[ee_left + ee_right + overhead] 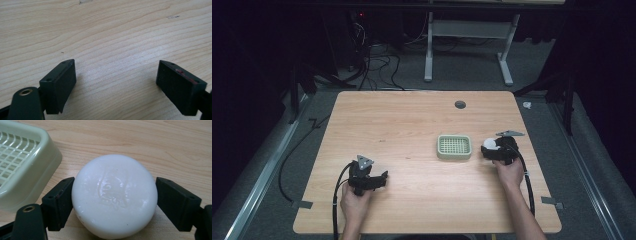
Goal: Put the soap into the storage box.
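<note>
A round white bar of soap (115, 195) lies on the wooden table, with both jaws of my right gripper (115, 180) pressed against its sides. In the high view that soap (490, 145) sits just right of a pale green soap dish (454, 147) with a slotted grid floor. In the right gripper view the dish's rim (37, 170) is at the left, close to the soap but apart from it. My left gripper (379, 179) rests low at the table's front left. Its jaws stand wide apart over bare wood, so the left gripper (116, 61) is open and holds nothing.
The wooden table (402, 125) has a small dark grommet hole (460, 104) near its far edge. Cables trail from both grippers toward the front edge. Beyond the table are a grey floor, loose cables and a white desk frame (467, 45).
</note>
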`<state>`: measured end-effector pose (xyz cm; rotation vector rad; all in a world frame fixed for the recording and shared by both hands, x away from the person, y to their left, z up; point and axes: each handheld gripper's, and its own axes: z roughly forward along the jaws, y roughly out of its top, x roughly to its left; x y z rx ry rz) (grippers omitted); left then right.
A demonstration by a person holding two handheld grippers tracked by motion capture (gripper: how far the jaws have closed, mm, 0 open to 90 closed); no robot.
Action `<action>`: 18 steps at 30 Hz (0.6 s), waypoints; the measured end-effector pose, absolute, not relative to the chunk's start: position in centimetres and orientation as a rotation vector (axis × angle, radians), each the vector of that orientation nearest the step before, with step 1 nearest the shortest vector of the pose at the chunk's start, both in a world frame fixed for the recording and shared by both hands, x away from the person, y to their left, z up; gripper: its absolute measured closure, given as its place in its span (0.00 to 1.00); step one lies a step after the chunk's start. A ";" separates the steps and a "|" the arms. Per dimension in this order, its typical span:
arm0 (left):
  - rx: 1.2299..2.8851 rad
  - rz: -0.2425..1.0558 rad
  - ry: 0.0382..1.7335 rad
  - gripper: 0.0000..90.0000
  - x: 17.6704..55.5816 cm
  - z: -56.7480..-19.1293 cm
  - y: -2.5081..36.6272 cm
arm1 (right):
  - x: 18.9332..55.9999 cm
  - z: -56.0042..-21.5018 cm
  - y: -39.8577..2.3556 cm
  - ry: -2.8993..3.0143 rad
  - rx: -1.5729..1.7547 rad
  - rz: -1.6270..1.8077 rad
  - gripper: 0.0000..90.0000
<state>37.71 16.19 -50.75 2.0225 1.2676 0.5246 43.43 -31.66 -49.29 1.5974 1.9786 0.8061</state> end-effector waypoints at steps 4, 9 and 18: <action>2.024 0.524 1.268 0.19 37.7 -50.7 16.2 | 43.4 -49.3 -31.6 1.985 1.589 0.804 0.24; 2.023 0.524 1.267 0.19 37.7 -50.8 16.2 | 43.5 -49.5 -31.5 1.990 1.570 0.797 0.26; 2.024 0.522 1.267 0.19 37.7 -50.7 16.2 | 43.5 -49.6 -31.4 1.979 1.575 0.800 0.27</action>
